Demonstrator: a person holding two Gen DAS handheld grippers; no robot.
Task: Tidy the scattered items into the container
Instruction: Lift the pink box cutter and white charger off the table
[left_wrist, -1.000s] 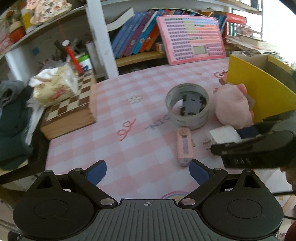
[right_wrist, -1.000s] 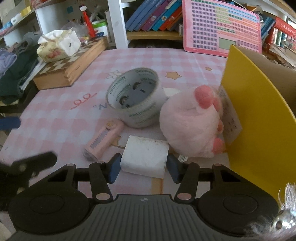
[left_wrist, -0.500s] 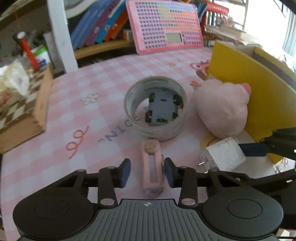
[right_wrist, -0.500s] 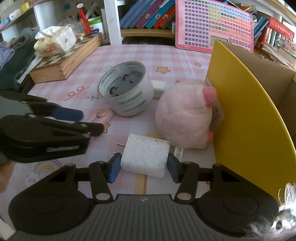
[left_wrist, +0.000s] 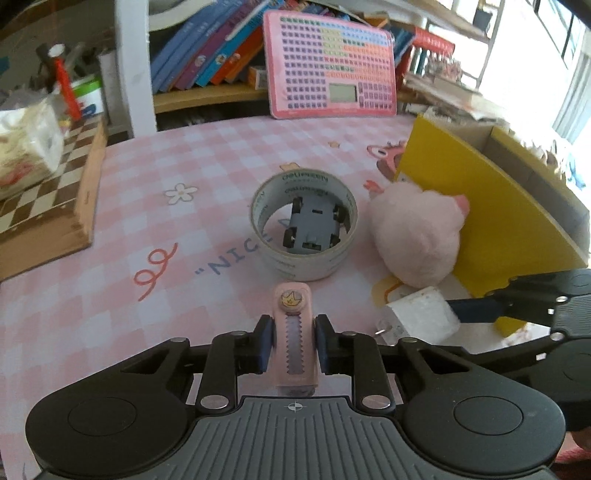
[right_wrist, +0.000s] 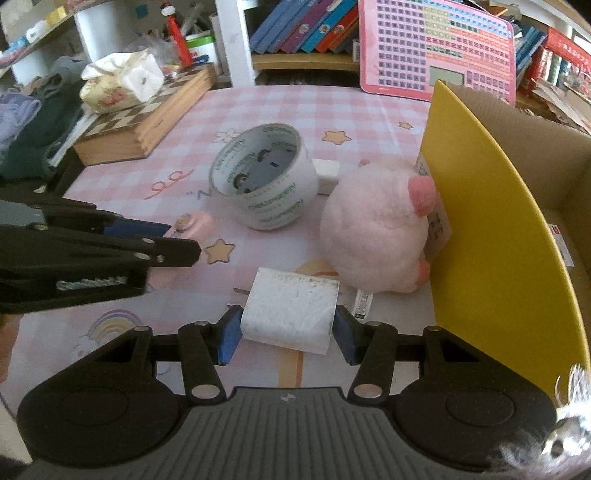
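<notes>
We are seeing the left gripper (left_wrist: 293, 345) having just closed, now clamping the pink utility knife (left_wrist: 294, 334) just in front of the tape roll (left_wrist: 303, 226). Right gripper (right_wrist: 288, 334) is pinching the white charger (right_wrist: 291, 310) beside the yellow box (right_wrist: 491, 236), near the roll.

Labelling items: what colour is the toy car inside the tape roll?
Grey-blue with black wheels; the toy car shows best in the left wrist view.
</notes>
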